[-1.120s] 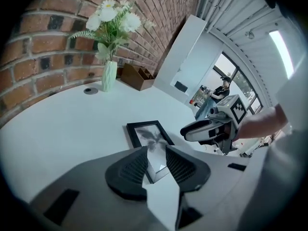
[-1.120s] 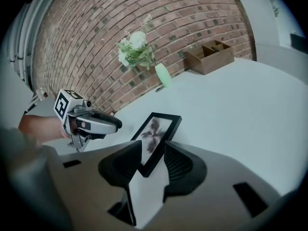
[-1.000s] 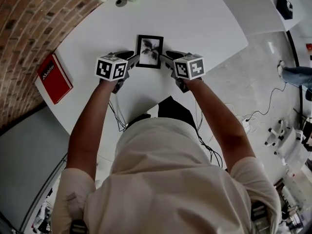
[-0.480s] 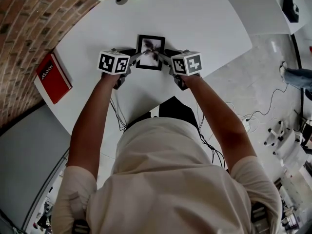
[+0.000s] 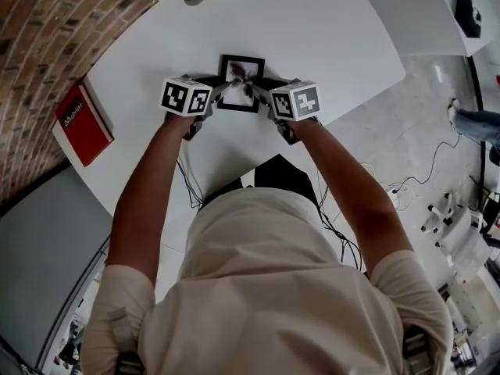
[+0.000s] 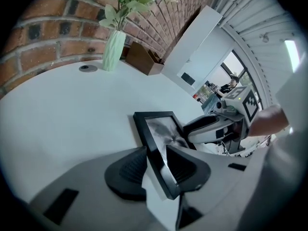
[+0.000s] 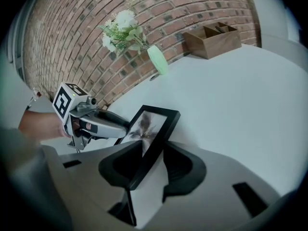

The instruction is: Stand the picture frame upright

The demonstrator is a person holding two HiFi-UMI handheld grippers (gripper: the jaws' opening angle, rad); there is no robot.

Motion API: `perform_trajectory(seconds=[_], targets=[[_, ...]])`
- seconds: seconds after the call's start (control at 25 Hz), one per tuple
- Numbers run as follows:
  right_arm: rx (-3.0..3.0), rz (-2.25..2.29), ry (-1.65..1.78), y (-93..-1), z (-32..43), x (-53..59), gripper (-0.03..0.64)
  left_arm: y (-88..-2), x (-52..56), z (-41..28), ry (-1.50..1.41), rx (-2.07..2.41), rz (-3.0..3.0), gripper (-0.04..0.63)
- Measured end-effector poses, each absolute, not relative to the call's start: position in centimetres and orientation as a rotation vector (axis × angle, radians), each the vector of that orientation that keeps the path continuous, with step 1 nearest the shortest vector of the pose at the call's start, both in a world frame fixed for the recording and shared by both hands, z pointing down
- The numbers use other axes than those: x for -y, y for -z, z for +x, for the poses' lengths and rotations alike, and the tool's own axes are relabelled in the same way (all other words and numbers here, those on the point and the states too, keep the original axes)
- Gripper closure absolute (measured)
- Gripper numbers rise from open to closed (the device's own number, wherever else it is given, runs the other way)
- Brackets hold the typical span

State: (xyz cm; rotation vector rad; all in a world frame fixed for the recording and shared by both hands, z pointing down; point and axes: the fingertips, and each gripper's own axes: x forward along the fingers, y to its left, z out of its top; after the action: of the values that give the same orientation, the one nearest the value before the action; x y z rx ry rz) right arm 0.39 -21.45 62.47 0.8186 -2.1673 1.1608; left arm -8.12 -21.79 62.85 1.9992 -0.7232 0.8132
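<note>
The picture frame (image 5: pixel 241 83) is a small upright rectangle with a thick black border. Behind its glass is a pale print bearing a dark, smudgy, flower-like shape. It lies face up on the white tabletop, straight ahead of the person at 12 o'clock, with its long sides running from 12 to 6 o'clock. Whether any edge is off the surface cannot be told. Its 9 o'clock edge sits between the left tongs (image 5: pixel 222 91) and its 3 o'clock edge between the right tongs (image 5: pixel 260 92), both near its 6 o'clock corners.
</note>
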Motion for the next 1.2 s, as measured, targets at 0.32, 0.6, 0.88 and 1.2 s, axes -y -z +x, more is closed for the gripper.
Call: perform_trajectory(seconds=[0.32, 0.6, 0.88, 1.2], targets=[[2.173, 0.817, -1.064, -62.3, 0.6, 21.4, 0.489, -62.3, 21.6, -7.9, -0.776, 0.765, 2.011, 0.488], [2.207, 0.859, -1.009, -61.2, 2.0, 21.9, 0.494, -60.1, 22.7, -6.8, -0.763, 0.789, 2.083, 0.508], [2.264, 0.963, -0.949, -58.6, 4.4, 23.9, 0.529, -57.7, 24.2, -4.8, -0.722, 0.787, 2.157, 0.506], [2.304, 0.992, -0.828, -56.8, 6.0, 25.7, 0.534, -55.6, 26.8, -3.2, -0.704, 0.818, 2.228, 0.505]])
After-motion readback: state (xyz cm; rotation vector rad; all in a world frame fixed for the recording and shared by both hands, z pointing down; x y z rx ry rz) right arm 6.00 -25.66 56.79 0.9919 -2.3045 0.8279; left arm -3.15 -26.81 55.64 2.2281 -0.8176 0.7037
